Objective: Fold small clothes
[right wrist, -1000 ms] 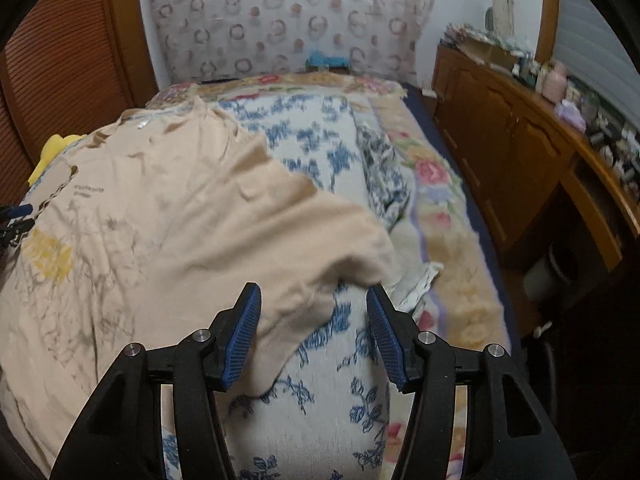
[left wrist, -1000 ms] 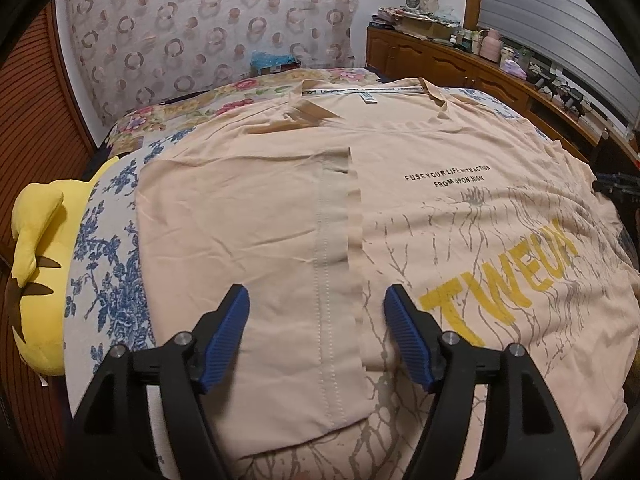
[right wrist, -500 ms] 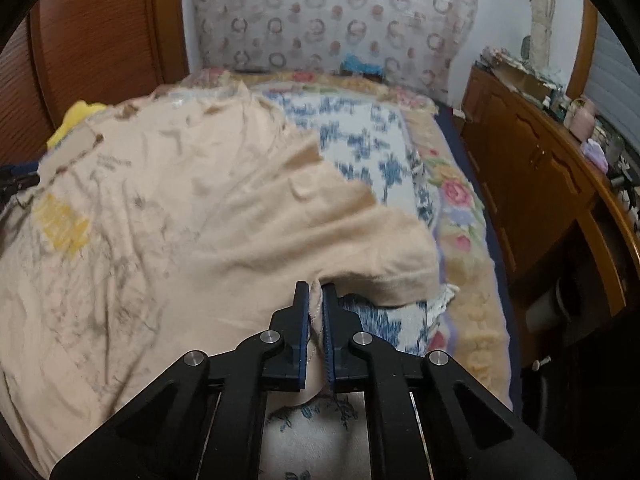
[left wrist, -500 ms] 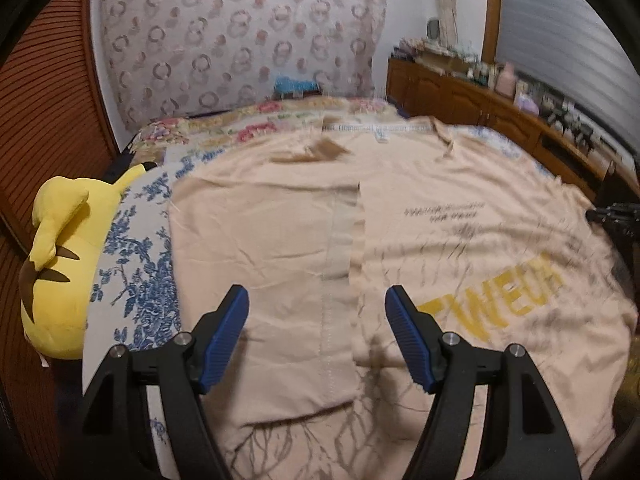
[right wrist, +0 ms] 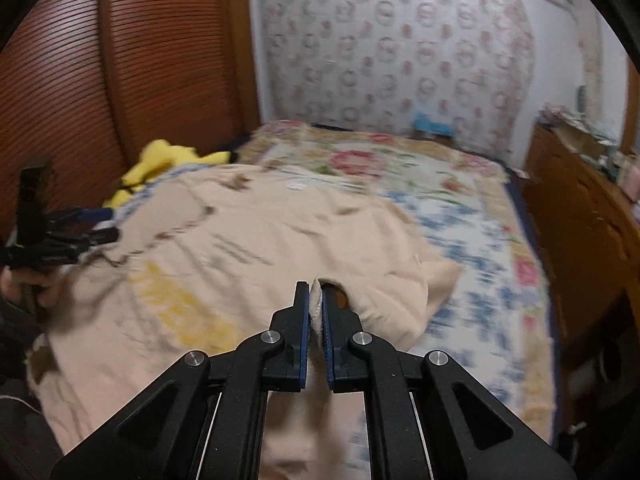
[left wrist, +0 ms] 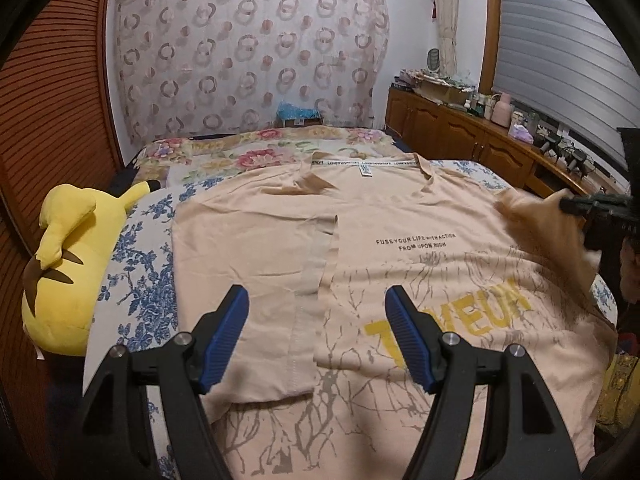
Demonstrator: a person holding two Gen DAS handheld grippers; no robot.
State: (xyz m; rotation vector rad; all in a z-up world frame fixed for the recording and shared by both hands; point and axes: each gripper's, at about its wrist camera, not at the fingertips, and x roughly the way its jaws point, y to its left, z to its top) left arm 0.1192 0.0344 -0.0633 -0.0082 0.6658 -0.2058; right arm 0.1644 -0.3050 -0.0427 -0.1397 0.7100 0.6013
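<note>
T-shirt (right wrist: 248, 264) edge is pinched in the right tool (right wrist: 316, 312) above the bed (right wrist: 472, 232).

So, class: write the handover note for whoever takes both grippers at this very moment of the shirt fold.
Left gripper: open, empty, above the T-shirt.
Right gripper: shut on the shirt's right sleeve edge, fabric lifted.
Shirt: spread print-up on the bed, collar at the far end.
Done: left side already folded in, its sleeve lying down the middle.
Left: carry the right side across, then fold lengthwise.
</note>
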